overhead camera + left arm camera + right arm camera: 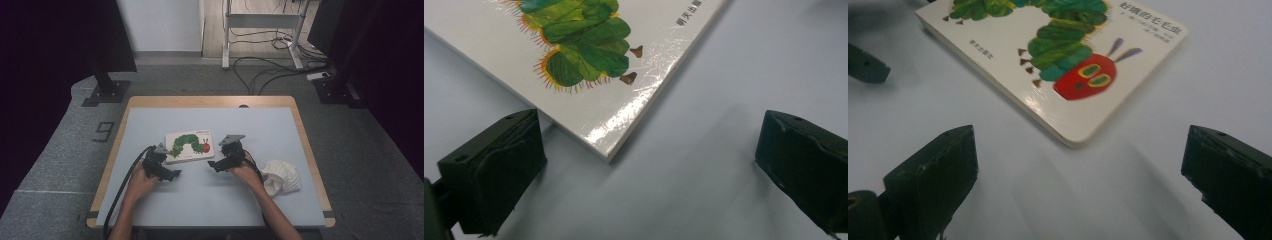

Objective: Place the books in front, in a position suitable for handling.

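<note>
Table [150, 200]: pale grey top with a wooden rim, bearing everything listed below.

Book [190, 146]: lying flat and closed near the middle of the table, cover up, green caterpillar with red head showing [1083, 77]; landmark for all entries below. Near left corner [610, 156] and near right corner [1075, 140] both pointing toward the person.

Cloth [282, 176]: white, crumpled, lying well to the right of the book, near the table's right edge, touching nothing but the table.

Left gripper [170, 173]: hovering just beside the book's near left corner, held in the left hand [140, 182]. Jaws standing wide apart, gripping nothing; in the left gripper view, sitting to either side of that corner, not touching it.

Right gripper [214, 164]: hovering just beside the book's near right corner, held in the right hand [245, 172]. Jaws likewise spread wide and empty; slight blur in the right gripper view.

Step in hand, as a judgement: approaching the book from both near corners, before any contact, probably to open it or lift it.

Next move, as a judgement: calling for lowering one jaw to the table beside a corner, sliding under the cover or the whole thickness, then closing gently; glossy cover likely slipping, so needing a firm, square bite while the other gripper steadies the book.
</note>
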A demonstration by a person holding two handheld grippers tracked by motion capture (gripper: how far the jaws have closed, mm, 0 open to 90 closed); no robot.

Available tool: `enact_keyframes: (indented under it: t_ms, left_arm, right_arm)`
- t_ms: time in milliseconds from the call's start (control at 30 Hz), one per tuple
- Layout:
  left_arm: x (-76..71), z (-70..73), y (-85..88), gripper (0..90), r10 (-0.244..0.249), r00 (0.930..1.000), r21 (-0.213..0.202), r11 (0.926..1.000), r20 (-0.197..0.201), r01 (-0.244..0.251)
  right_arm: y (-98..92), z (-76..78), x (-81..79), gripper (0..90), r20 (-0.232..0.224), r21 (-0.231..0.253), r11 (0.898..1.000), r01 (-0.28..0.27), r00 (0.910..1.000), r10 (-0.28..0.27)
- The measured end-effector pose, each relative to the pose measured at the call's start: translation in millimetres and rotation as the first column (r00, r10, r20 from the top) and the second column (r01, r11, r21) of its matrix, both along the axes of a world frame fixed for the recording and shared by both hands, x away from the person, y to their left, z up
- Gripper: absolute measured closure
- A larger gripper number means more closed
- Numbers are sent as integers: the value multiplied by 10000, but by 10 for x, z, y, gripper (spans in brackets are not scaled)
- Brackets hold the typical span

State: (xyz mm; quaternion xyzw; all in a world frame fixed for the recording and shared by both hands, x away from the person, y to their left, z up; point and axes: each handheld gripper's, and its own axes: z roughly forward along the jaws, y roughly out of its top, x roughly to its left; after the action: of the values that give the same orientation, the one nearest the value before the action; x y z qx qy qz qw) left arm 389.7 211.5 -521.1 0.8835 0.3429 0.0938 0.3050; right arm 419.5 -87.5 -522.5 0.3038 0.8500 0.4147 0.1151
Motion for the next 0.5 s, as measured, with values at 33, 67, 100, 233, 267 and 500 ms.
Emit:
enact_keyframes:
  t_ms: [33,67,100,233,267,500]
  left_arm:
    - [-8,-1,-17,0,-12,10000,-31,10000,5,12]
    - [-13,-1,-31,0,-49,10000,0,10000,14,49]
    - [-16,-2,-39,0,-80,10000,12,10000,29,80]
    - [-1,1,-22,0,-219,9996,-472,9987,-179,210]
    - [6,1,-14,0,-238,9995,-563,9982,-216,226]
    - [77,-30,19,0,227,9997,-1164,9929,-74,-234]
  right_arm:
    - [15,-11,10,11,-42,29,10000,-35,10000,35]
    - [32,-23,17,11,-77,19,10000,-60,10000,60]
    - [47,-37,28,11,-89,-16,9999,-126,9999,126]
    - [104,-84,76,11,-222,-77,9997,-212,9995,210]
    - [115,-94,90,12,-209,-76,9997,-223,9995,221]
    - [174,-103,153,23,-469,-117,9988,-466,9978,460]
